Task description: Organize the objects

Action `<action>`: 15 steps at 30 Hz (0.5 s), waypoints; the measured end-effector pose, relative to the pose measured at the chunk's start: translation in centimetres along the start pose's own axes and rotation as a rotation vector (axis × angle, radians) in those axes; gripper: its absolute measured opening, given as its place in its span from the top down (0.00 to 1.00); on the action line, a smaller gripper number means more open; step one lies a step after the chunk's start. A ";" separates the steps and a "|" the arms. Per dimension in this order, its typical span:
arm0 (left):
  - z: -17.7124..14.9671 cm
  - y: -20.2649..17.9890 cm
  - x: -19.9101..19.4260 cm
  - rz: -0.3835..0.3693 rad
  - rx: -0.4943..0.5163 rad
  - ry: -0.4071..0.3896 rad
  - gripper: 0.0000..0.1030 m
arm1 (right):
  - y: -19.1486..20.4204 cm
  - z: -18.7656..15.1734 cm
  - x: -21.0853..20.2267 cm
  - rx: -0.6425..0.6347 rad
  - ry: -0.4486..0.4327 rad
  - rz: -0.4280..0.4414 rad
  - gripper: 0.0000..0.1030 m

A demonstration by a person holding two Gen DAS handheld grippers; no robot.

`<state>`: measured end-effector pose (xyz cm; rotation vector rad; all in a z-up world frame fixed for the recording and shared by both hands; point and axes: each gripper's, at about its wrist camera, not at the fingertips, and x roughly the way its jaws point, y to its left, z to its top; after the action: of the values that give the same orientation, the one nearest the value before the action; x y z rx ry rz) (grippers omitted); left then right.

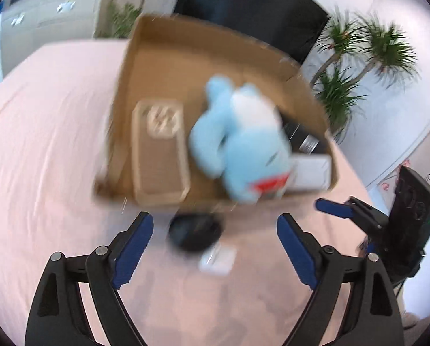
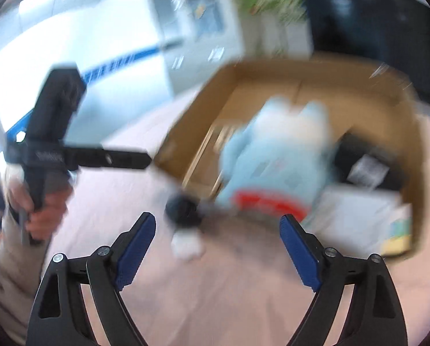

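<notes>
Box packed with plush; both grippers held wide open, empty; puck beside box judged next, requiring a centred grasp.

Blue plush toy lying inside open cardboard box.

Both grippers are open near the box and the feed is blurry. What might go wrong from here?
1. The blue plush toy leans over the cardboard box front wall; a nudge may tip it out.
2. The black round object and small white item lie close together on the pink cloth, so the left gripper may knock one while grabbing the other.
3. The right gripper is near; they may collide.
</notes>
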<state>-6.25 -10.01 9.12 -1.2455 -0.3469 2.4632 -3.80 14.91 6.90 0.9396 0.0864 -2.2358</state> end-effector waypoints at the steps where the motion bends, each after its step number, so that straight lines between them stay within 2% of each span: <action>1: -1.5 0.8 0.3 0.006 -0.015 0.020 0.15 | 1.1 -1.1 2.0 -0.012 0.058 0.012 0.16; 4: -4.7 2.0 1.2 0.004 -0.023 0.081 0.15 | 3.5 -2.7 5.7 -0.091 0.143 0.000 0.23; 6: -5.7 2.6 1.0 0.010 -0.020 0.091 0.15 | 5.0 -3.1 8.2 -0.145 0.193 -0.017 0.29; 7: -5.9 2.8 0.7 0.007 -0.027 0.087 0.15 | 5.0 -3.2 9.1 -0.159 0.204 -0.025 0.33; 9: -6.3 3.5 0.1 -0.016 -0.054 0.076 0.15 | 5.2 -3.0 10.4 -0.170 0.208 -0.047 0.33; 13: -6.9 3.4 -0.1 -0.021 -0.043 0.085 0.15 | 5.1 -3.3 12.2 -0.218 0.234 -0.096 0.59; 15: -7.3 3.0 -0.1 -0.028 -0.038 0.089 0.15 | 5.4 -3.4 11.8 -0.198 0.248 -0.088 0.60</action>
<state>-0.89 -12.37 3.85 -1.3514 -0.3863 2.3799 -4.16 5.05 -2.21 1.1155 0.4613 -2.1316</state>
